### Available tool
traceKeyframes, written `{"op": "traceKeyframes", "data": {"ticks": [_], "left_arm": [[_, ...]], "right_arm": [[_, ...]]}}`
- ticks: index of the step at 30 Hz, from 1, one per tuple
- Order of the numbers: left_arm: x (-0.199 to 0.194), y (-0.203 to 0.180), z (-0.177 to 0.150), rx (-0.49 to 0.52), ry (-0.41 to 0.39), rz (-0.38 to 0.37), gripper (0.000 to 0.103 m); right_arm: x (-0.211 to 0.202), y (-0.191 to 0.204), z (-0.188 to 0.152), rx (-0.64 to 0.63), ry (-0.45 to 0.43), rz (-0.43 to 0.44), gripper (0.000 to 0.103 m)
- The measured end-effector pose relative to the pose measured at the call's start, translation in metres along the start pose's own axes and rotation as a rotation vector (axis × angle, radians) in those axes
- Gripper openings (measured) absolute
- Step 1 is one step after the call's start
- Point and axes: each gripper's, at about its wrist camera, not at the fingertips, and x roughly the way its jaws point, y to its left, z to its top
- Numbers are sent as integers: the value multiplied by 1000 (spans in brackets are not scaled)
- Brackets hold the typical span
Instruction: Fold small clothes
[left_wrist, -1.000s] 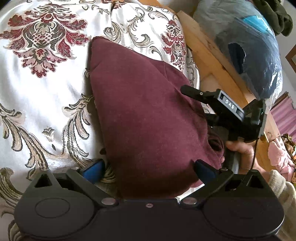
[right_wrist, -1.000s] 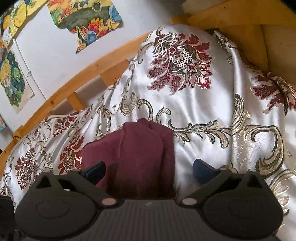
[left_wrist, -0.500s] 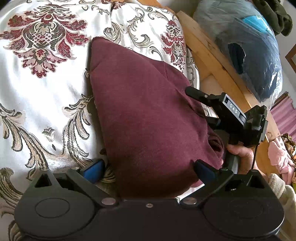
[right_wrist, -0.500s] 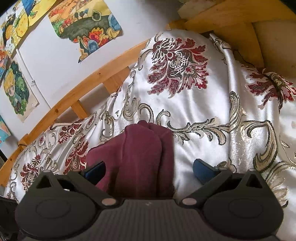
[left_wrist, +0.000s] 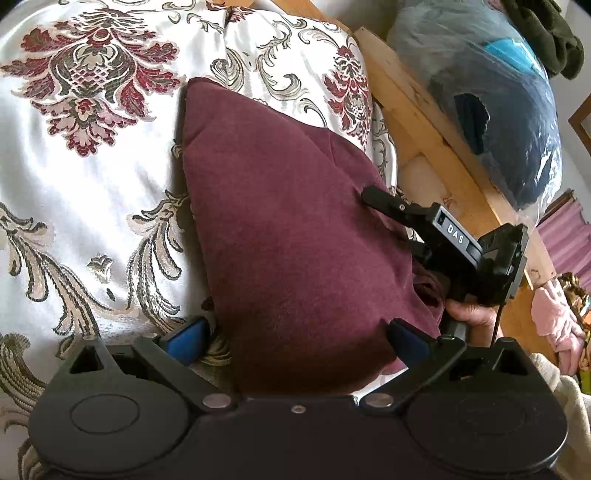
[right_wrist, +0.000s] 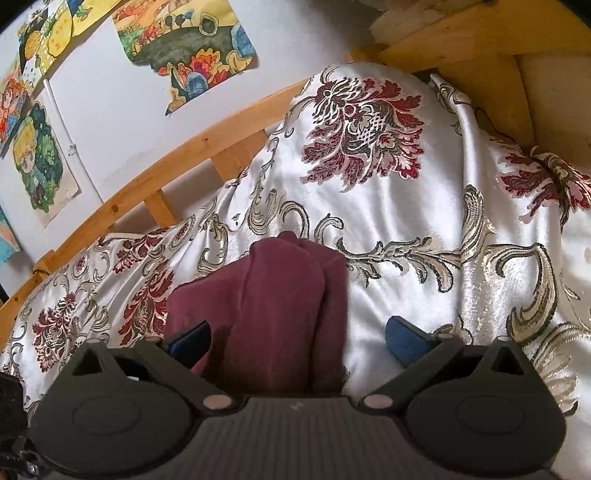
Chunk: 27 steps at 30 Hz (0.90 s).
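Maroon garment (left_wrist: 295, 229) lies folded on the bed's brocade bedspread (left_wrist: 92, 177), near the wooden bed rail (left_wrist: 424, 122). In left wrist view its long axis runs from near the camera away to upper left, narrowing to a rounded corner at the far end. Left gripper (left_wrist: 295, 332) wide open, blue pads either side of the near end, gripping nothing. Right gripper (right_wrist: 295, 336) also wide open over the garment's edge, holding nothing; seen from the left wrist view at the right edge of the cloth. Plastic bag (left_wrist: 498, 92) beyond rail.

Maroon garment (left_wrist: 295, 221) — white-and-red floral bedspread (left_wrist: 92, 166)
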Motion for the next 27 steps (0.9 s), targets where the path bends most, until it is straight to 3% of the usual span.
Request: {"op": "traceKeyframes", "data": {"ticks": [7, 13, 19, 24, 27], "left_arm": [[-1, 9, 4, -47, -11, -44, 102], [-2, 16, 10, -102, -5, -79, 102], [2, 12, 10, -72, 26, -62, 102], [5, 5, 10, -10, 43, -34, 102], [6, 7, 11, -12, 45, -38, 102]], "right_arm": [[-5, -14, 9, 89, -29, 92, 103], [4, -3, 12, 14, 18, 54, 103], [10, 0, 13, 13, 26, 37, 103], [19, 20, 7, -125, 65, -60, 102], [17, 17, 7, -107, 63, -52, 100]]}}
